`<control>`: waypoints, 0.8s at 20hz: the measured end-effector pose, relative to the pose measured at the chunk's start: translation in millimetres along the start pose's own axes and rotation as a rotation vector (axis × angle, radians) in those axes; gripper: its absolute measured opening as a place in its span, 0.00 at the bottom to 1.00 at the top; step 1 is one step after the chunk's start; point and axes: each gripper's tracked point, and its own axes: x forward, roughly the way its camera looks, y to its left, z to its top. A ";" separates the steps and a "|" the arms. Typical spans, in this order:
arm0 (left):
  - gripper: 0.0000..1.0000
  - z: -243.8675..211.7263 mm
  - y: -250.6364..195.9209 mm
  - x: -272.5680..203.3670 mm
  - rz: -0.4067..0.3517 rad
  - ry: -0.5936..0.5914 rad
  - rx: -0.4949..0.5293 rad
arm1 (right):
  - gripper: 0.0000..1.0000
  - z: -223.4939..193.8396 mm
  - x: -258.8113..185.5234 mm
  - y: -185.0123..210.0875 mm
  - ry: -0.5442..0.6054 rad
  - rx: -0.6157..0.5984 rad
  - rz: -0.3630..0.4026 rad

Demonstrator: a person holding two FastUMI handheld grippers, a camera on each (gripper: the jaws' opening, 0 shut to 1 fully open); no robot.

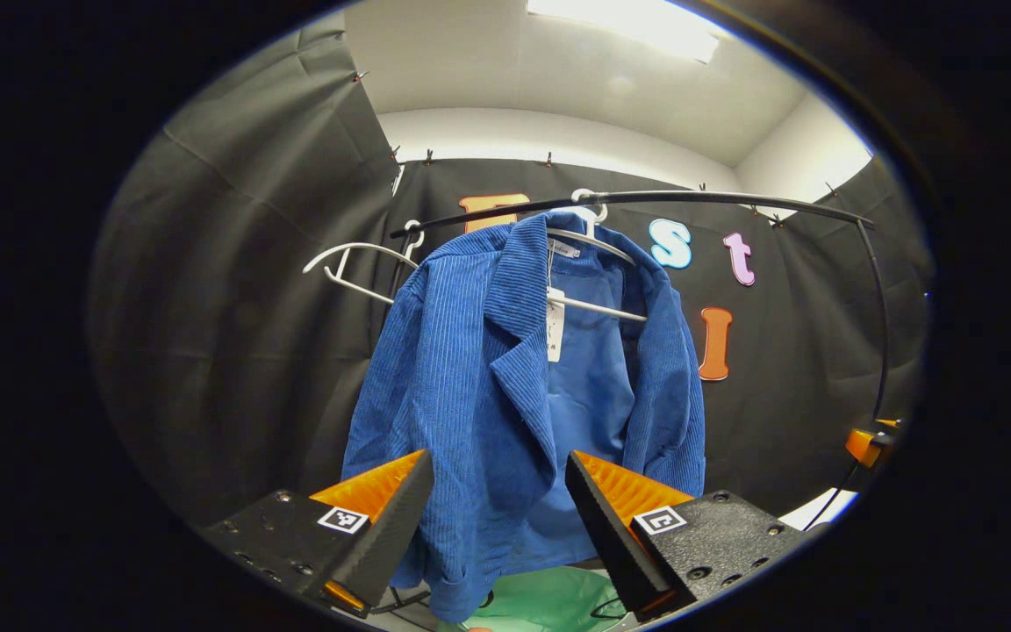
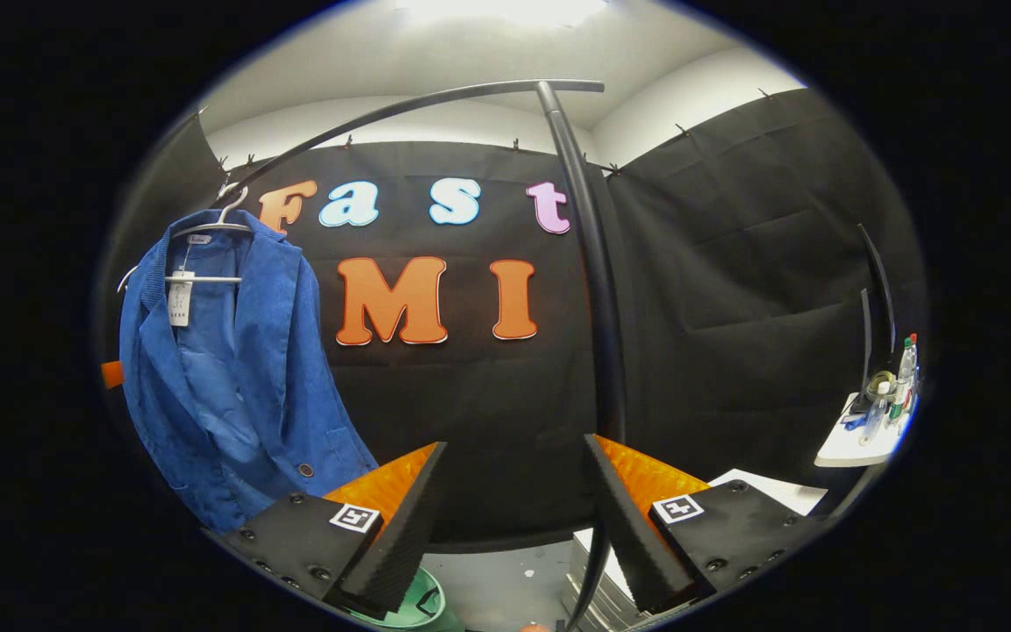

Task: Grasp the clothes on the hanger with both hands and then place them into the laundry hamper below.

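A blue corduroy jacket (image 1: 505,386) hangs on a white hanger (image 1: 598,250) from the black rail (image 1: 690,200). My left gripper (image 1: 497,527) stands open just in front of the jacket's lower part, its fingers apart and holding nothing. Below the jacket a green laundry hamper (image 1: 549,601) peeks out. In the right gripper view the same jacket (image 2: 233,369) hangs at the far left, well away from my right gripper (image 2: 514,518), which is open and empty. The hamper's green rim (image 2: 413,606) shows low beside its left finger.
A second, bare white hanger (image 1: 352,263) hangs left of the jacket. The rack's black upright pole (image 2: 589,290) rises right in front of the right gripper. A small white shelf (image 2: 861,443) with bottles sits at the far right, and a metal case (image 2: 598,592) lies at the pole's foot.
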 end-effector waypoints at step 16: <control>0.93 20.8 7.1 21.4 0.047 0.000 0.019 | 0.98 29.3 39.8 183.5 0.005 0.065 0.374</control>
